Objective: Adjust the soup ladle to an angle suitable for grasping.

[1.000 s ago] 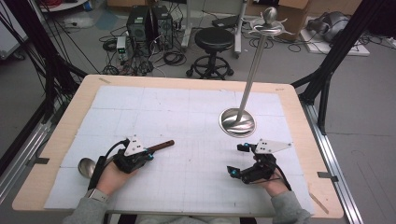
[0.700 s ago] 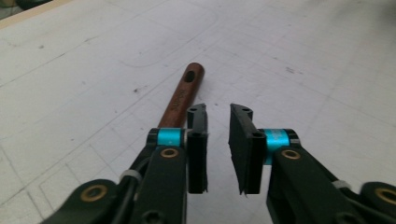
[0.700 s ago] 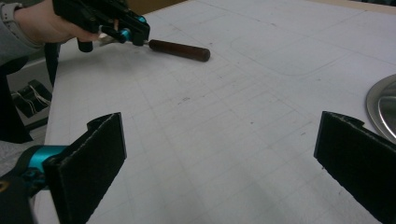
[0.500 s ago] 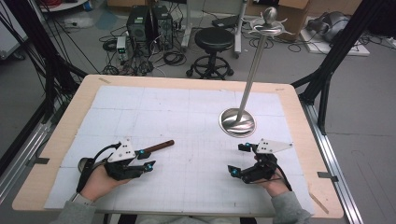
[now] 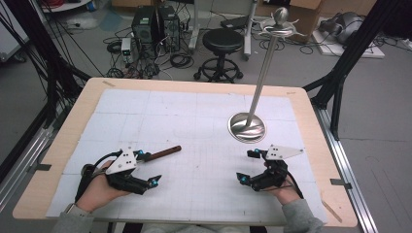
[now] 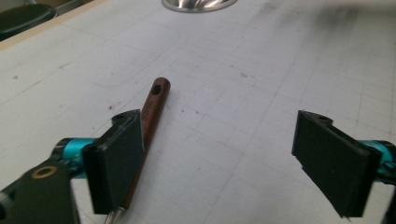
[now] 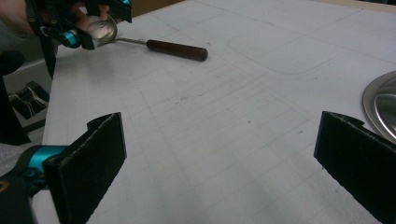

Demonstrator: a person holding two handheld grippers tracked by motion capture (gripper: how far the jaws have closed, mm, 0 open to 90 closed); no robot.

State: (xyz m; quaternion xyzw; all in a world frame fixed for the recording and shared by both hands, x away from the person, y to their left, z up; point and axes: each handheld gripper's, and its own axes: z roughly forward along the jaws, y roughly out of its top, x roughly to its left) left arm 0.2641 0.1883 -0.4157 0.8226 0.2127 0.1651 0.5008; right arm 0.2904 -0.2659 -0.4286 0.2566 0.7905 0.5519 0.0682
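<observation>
A metal spoon with a dark wooden handle (image 5: 165, 152) lies on the white gridded mat (image 5: 194, 121) at the near left. My left gripper (image 5: 149, 168) is open beside it, jaws pointing right. In the left gripper view the handle (image 6: 154, 102) runs under the left-hand jaw, and nothing lies between the pads (image 6: 116, 158). My right gripper (image 5: 245, 165) stands open over bare mat at the near right, pointing left. In the right gripper view (image 7: 215, 158) the spoon's shiny bowl (image 7: 103, 29) and handle (image 7: 177, 49) lie far off, by the left hand.
A steel stand with a round base (image 5: 247, 127) and a tall pole (image 5: 265, 68) rises right of the mat's centre, just beyond my right gripper. Its base edge (image 7: 383, 107) is close to the right jaw. The wooden table rim (image 5: 311, 126) frames the mat.
My left gripper has drawn back from over the spoon's handle toward the near left and turned to point right. The spoon and the right gripper have stayed put.
</observation>
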